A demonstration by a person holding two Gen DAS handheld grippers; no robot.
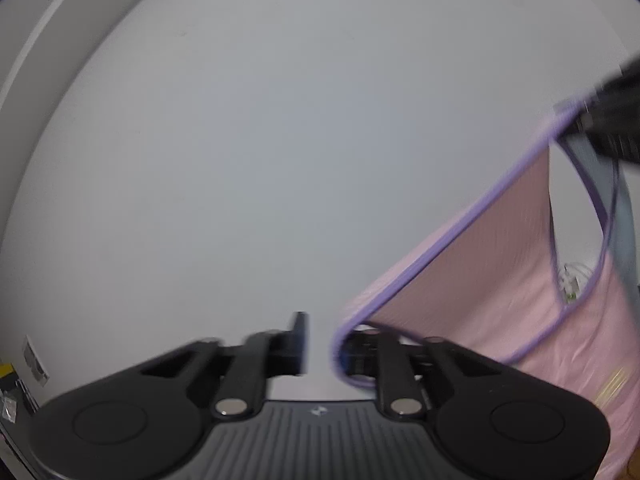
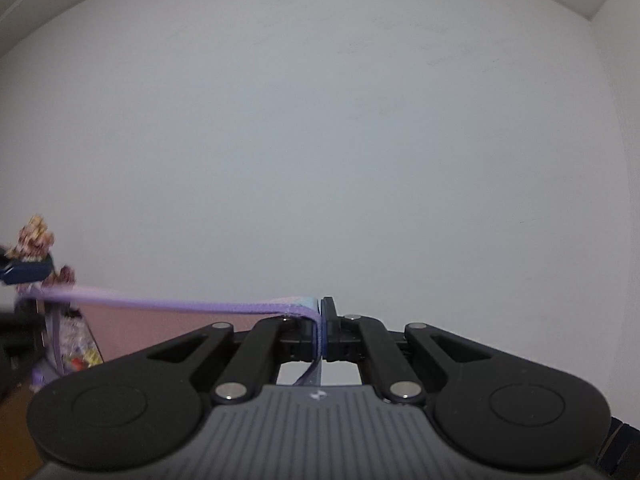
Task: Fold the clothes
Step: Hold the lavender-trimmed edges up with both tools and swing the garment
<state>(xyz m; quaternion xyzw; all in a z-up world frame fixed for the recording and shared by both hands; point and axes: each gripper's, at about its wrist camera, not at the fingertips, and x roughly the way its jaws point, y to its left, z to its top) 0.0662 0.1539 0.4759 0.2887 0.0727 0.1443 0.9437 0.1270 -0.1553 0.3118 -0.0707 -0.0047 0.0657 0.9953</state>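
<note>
Purple-trimmed pink garment hangs between both hand-held grippers before bare wall.

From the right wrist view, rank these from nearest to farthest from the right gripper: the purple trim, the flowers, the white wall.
1. Purple trim: clamped in the right gripper, running off to the left.
2. Flowers: far left, by the trim's other end.
3. White wall: straight ahead, behind everything.

Plain white wall — pale ceiling trim along its top, soft even light.
</note>
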